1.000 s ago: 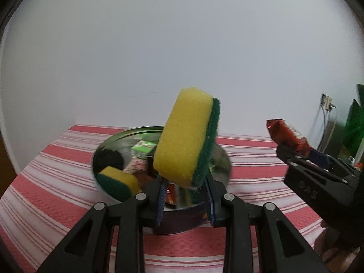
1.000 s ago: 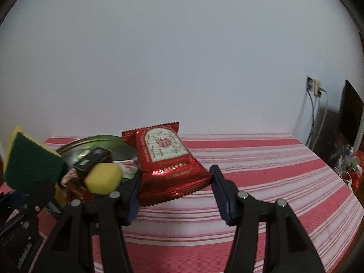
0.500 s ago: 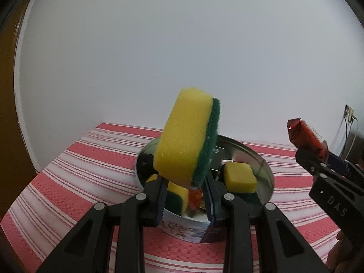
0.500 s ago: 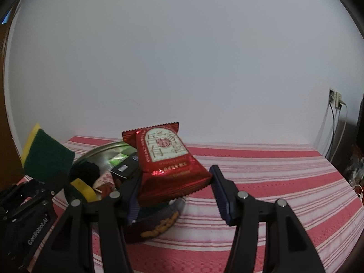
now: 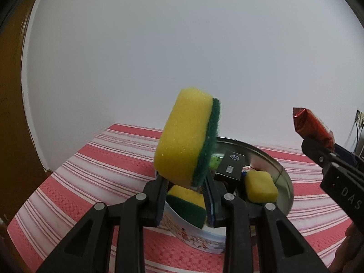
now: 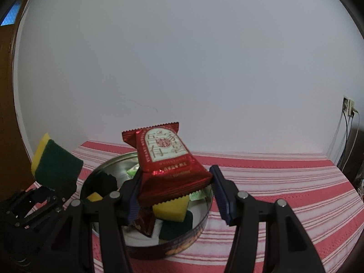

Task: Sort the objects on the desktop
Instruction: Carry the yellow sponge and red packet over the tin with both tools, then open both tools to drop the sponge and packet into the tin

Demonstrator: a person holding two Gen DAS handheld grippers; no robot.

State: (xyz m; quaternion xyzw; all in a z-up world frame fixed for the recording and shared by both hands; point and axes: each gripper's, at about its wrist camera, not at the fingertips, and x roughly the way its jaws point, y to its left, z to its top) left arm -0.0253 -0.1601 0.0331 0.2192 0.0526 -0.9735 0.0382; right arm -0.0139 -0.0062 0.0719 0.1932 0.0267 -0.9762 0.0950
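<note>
My left gripper (image 5: 185, 196) is shut on a yellow and green sponge (image 5: 186, 134), held upright above the near rim of a round metal tin (image 5: 284, 182). The tin holds two more sponges (image 5: 260, 185), a black box (image 5: 232, 167) and green packets. My right gripper (image 6: 176, 194) holds a red snack packet (image 6: 168, 166) above the same tin (image 6: 200, 229); the packet touches both pads. The left gripper with its sponge (image 6: 53, 161) shows at the left of the right wrist view.
The tin stands on a red and white striped cloth (image 5: 100, 170) against a white wall. A brown door or cabinet (image 5: 13, 113) is at the left. A wall socket with cables (image 6: 349, 111) is at the far right.
Both grippers have swung leftward relative to the tin, which now sits lower and further right in both views. Both still hold their objects.
</note>
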